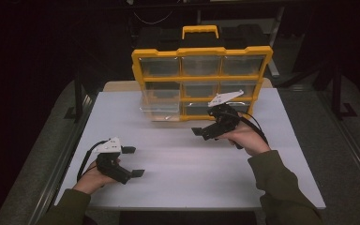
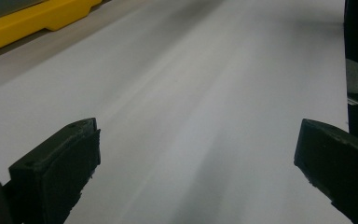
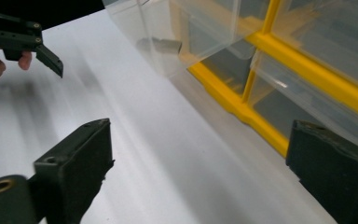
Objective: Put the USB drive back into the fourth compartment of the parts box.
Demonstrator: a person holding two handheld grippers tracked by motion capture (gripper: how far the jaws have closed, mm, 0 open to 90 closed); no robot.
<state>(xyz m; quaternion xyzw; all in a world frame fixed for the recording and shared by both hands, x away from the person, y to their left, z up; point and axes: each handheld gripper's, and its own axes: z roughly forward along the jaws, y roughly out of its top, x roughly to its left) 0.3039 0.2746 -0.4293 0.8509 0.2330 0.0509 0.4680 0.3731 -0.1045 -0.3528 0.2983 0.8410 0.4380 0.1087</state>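
A: On the white table [image 1: 187,173], the right gripper [image 1: 205,131] sits w/ its jaws wide apart, nothing in them. The left gripper [image 1: 133,161] is wide too, also w/ nothing in it, low near the front edge.

B: Where's the drawer?

A: The clear drawer [image 1: 160,104] sticks out of the yellow box [image 1: 201,50], bottom-left slot, just ahead & left of the right gripper. Not touching it.

B: So what's done?

A: Looks like the drawer is pulled part way. I think it's not out yet, or not pushed back in. Can't tell what's in it.
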